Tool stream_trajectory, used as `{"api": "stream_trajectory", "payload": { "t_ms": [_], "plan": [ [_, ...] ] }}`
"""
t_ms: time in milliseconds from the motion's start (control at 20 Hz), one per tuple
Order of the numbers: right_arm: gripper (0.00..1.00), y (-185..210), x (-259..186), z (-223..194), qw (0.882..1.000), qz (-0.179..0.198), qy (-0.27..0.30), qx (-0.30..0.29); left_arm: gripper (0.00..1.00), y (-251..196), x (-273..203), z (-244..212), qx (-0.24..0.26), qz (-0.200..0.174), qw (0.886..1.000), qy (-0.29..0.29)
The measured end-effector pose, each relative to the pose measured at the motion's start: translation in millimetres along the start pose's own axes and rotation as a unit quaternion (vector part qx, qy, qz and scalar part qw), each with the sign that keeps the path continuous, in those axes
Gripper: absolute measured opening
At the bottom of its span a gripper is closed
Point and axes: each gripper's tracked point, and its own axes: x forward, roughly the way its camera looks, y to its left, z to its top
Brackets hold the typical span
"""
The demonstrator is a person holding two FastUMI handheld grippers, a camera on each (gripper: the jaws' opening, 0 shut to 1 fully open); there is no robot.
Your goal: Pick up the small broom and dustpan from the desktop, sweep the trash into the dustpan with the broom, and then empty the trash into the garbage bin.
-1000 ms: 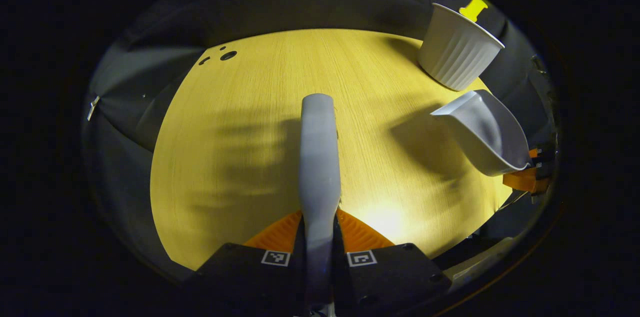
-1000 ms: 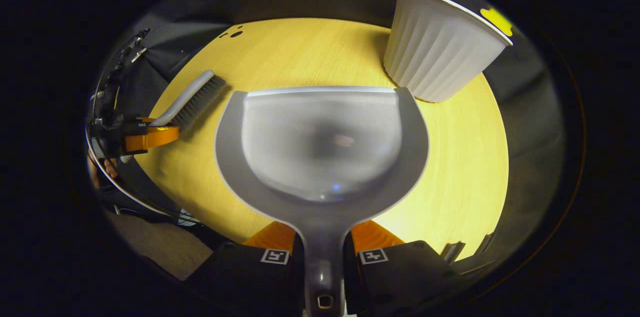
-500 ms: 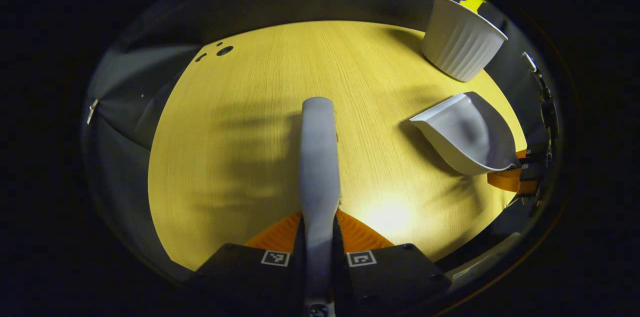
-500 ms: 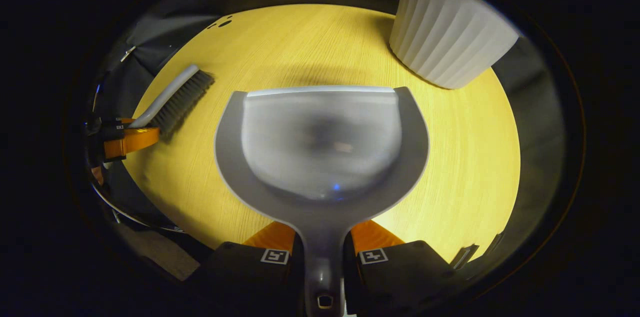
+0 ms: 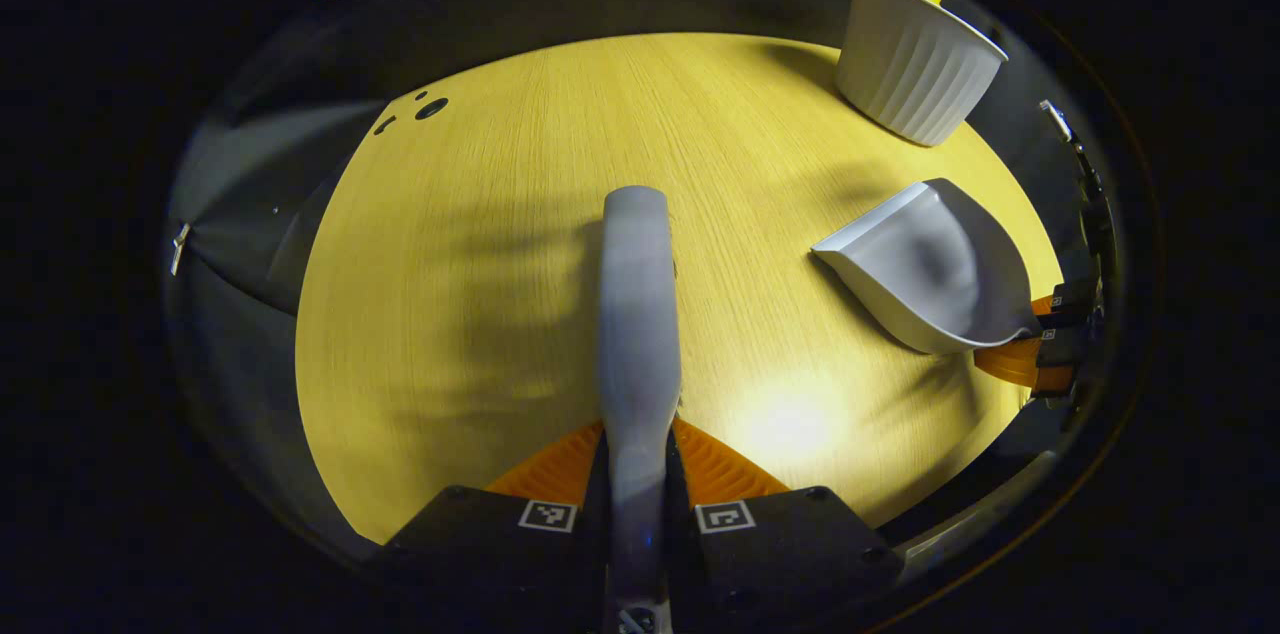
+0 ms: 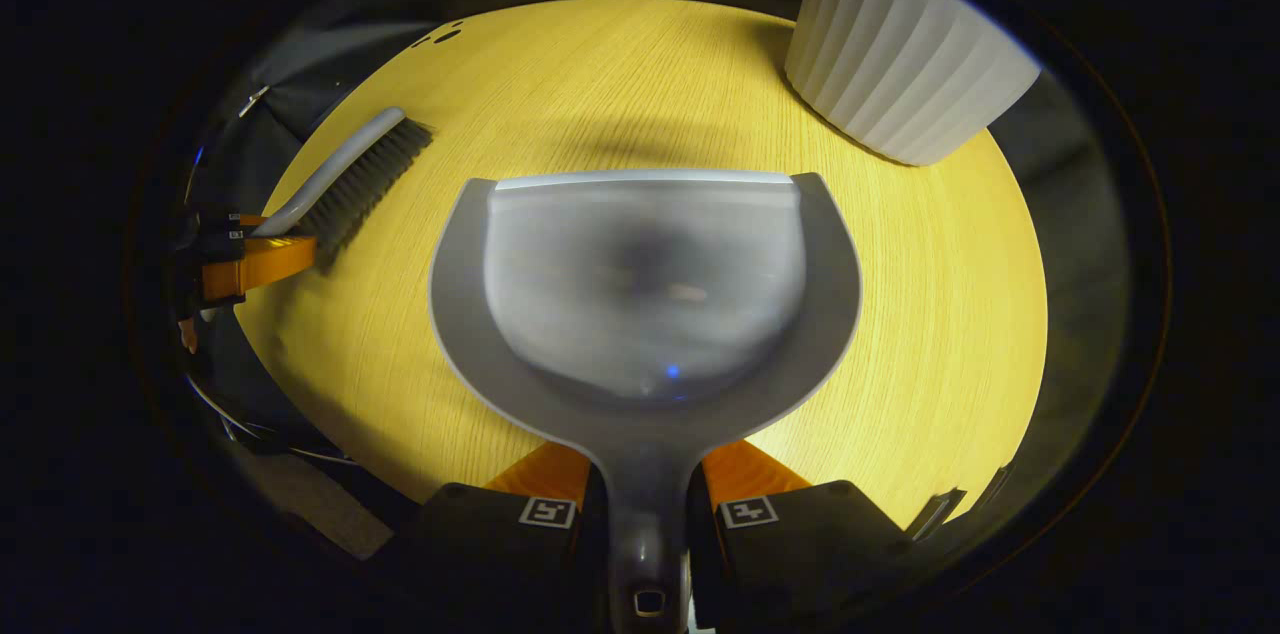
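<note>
In the left gripper view my left gripper (image 5: 637, 474) is shut on the grey handle of the small broom (image 5: 637, 314), which runs forward over the yellow wooden desktop (image 5: 480, 244). The right gripper view shows my right gripper (image 6: 645, 489) shut on the handle of the grey dustpan (image 6: 645, 284), held level above the desktop with its pan looking empty. The dustpan (image 5: 925, 264) and right gripper (image 5: 1040, 354) appear at the right of the left gripper view. The broom (image 6: 350, 179) with its dark bristles, and the left gripper (image 6: 245, 259), appear at the left of the right gripper view.
A white ribbed garbage bin (image 6: 900, 74) stands at the desktop's far right corner, seen too as the bin (image 5: 915, 64) in the left gripper view. Small dark holes (image 5: 425, 109) mark the far left of the desktop. Black cloth surrounds the table.
Both grippers have drawn back from the bin and sunk a little toward the desktop. The dustpan has come down from beside the bin and sits lower and more level. Both grips are unchanged.
</note>
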Motion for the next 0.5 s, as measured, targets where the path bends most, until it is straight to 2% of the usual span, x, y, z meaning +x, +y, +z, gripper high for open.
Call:
{"api": "stream_trajectory", "payload": {
  "t_ms": [50,100,150,250,300,350,400,500],
  "plan": [
    [0.39,3,-1,-2,1.000,0.006,0.006,0.004,0.29,-1,0,0,-0.001,0.000,1.000,0.002],
    [0.32,5,-3,-3,1.000,0.011,0.007,0.008,0.29,0,0,-2,-0.002,0.000,1.000,0.004],
    [0.45,6,-4,-3,1.000,0.013,0.005,0.010,0.30,0,0,-3,-0.003,0.001,1.000,0.005],
    [0.46,6,-7,-4,1.000,0.015,0.005,0.012,0.34,1,-3,-5,-0.002,0.005,1.000,0.005],
    [0.46,7,-10,-4,1.000,0.018,0.004,0.016,0.31,3,-3,-6,0.000,0.006,1.000,0.002],
    [0.36,8,-14,-5,1.000,0.020,0.004,0.017,0.34,4,-4,-4,0.002,0.007,1.000,-0.001],
    [0.46,8,-19,-6,1.000,0.023,0.004,0.018,0.34,4,-7,-3,0.006,0.011,1.000,-0.004],
    [0.48,9,-31,-8,0.999,0.027,0.004,0.016,0.39,4,-13,-4,0.012,0.014,1.000,-0.008]
  ]
}}
